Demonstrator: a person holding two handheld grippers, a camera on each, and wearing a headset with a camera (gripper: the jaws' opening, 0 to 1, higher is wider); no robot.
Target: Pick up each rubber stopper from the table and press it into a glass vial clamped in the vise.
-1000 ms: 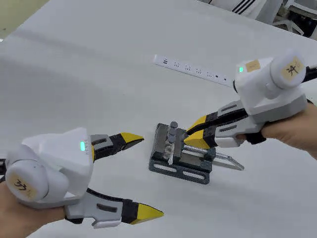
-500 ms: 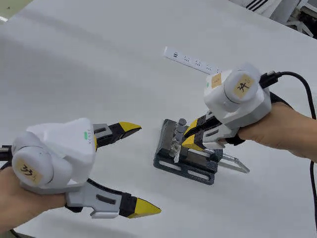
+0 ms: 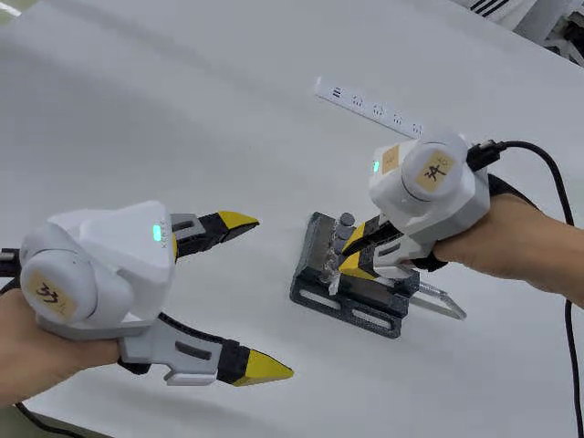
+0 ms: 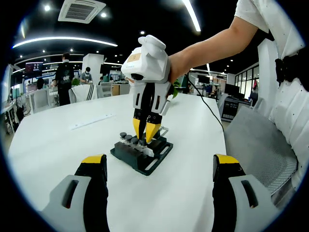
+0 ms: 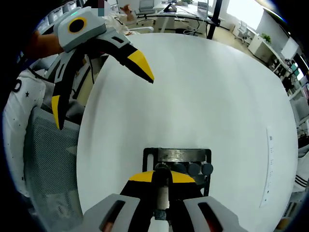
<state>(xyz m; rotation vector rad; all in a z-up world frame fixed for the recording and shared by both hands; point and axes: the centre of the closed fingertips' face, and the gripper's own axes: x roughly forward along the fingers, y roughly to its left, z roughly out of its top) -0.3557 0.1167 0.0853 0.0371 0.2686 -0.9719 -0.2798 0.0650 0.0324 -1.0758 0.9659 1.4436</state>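
A small black vise (image 3: 350, 311) stands mid-table with a row of glass vials clamped in it, grey rubber stoppers (image 3: 346, 220) on their tops. My right gripper (image 3: 351, 257) points down onto the near end of the row, its yellow tips shut on a rubber stopper (image 5: 161, 169) over the end vial. Three more stoppers (image 5: 193, 168) sit capped beside it in the vise (image 5: 176, 154). My left gripper (image 3: 254, 294) hovers to the left of the vise, open wide and holding nothing. From the left gripper view (image 4: 161, 162), the vise (image 4: 142, 153) lies ahead with the right gripper (image 4: 146, 130) above it.
A white power strip (image 3: 370, 108) lies on the table beyond the vise. A black cable (image 3: 546, 178) runs from the right gripper along the person's arm. A grey mesh chair (image 4: 263, 145) stands at the table's edge, and other people sit at desks further back.
The right gripper has swung from a low slant to steeply upright over the vise, its tips closing in on the near end vial. The left gripper stays open in place.
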